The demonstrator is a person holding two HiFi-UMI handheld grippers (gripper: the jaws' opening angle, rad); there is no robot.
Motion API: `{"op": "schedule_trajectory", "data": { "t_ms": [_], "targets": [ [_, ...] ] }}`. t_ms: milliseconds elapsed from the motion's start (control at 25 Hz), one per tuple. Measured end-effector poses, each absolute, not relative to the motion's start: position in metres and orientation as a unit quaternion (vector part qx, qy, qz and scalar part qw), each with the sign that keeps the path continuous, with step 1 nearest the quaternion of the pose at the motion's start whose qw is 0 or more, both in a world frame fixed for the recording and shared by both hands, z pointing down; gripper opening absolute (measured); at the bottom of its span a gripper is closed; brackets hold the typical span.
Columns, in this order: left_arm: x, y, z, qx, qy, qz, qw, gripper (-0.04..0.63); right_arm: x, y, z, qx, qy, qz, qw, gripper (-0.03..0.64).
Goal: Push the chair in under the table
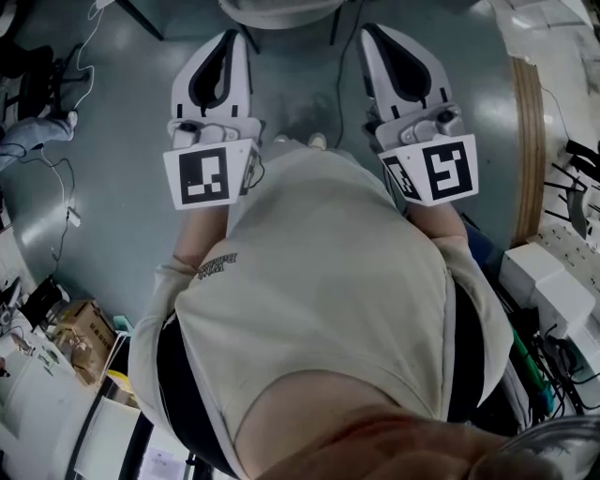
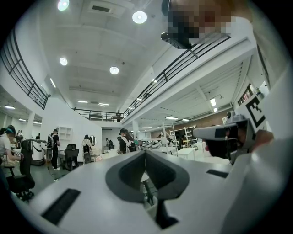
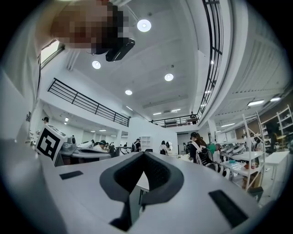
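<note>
In the head view I look down over a beige shirt at both grippers held out level over the grey floor. My left gripper [image 1: 231, 37] is shut and empty, and so is my right gripper [image 1: 371, 34]. Just beyond their tips, at the top edge, shows a curved grey piece that looks like the chair [image 1: 281, 11], with dark legs beside it; neither gripper touches it. A table's rounded wooden edge [image 1: 531, 141] runs down the right side. In the left gripper view the jaws [image 2: 145, 153] meet with nothing between them, and the right gripper view shows the same [image 3: 143, 156].
Cables [image 1: 66, 178] trail over the floor at the left, above a cardboard box [image 1: 82, 333]. White power strips [image 1: 553, 281] and wires crowd the right. Both gripper views look out into a big hall with people [image 2: 124, 140], shelving [image 3: 268, 137] and office chairs [image 2: 71, 156] in the distance.
</note>
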State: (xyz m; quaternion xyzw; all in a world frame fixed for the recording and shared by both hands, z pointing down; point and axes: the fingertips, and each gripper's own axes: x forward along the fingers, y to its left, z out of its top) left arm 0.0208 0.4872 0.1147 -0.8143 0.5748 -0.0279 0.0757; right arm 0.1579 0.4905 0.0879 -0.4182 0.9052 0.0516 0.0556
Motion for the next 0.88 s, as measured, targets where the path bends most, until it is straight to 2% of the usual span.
{"op": "schedule_trajectory", "data": {
  "t_ms": [240,880],
  "targets": [
    [0.037,0.484,0.119,-0.808,0.585,-0.03,0.061,0.011,0.173,0.483,0.09,-0.41,0.909,0.048,0.059,0.009],
    [0.027,0.423,0.134,-0.806,0.588,-0.033,0.064,0.011,0.159,0.419,0.106,-0.402,0.913,0.043,0.049,0.009]
  ]
}}
